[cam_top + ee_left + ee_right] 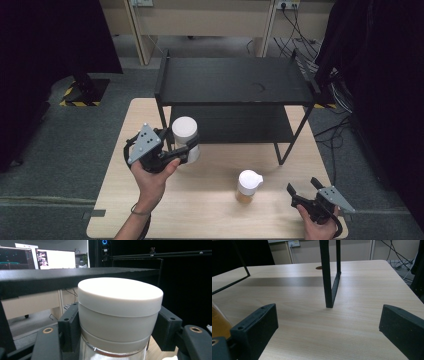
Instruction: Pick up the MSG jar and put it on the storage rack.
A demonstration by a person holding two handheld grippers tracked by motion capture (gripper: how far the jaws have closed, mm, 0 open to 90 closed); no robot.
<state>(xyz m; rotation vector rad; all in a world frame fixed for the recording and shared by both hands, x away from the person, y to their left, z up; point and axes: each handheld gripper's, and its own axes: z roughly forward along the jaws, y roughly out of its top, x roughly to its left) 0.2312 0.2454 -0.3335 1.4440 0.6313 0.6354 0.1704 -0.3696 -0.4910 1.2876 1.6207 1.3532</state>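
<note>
A glass jar with a wide white lid [185,136] is held off the table in front of the black shelf rack's [235,82] left leg. My left gripper [181,141] is shut on the jar, its pads pressing just under the lid. In the left gripper view the white-lidded jar [119,312] sits between both black jaws, with the rack's top board right behind it. A smaller amber jar with a white cap [247,186] stands on the table near the front. My right gripper [303,188] rests low at the front right, open, with nothing between its jaws; my right gripper [328,327] faces the rack's front right leg [328,277].
The light wooden table [210,200] carries the two-tier black rack at its back half. The amber jar's edge [218,322] shows at the left of the right gripper view. Dark curtains, cables and desks surround the table on a grey floor.
</note>
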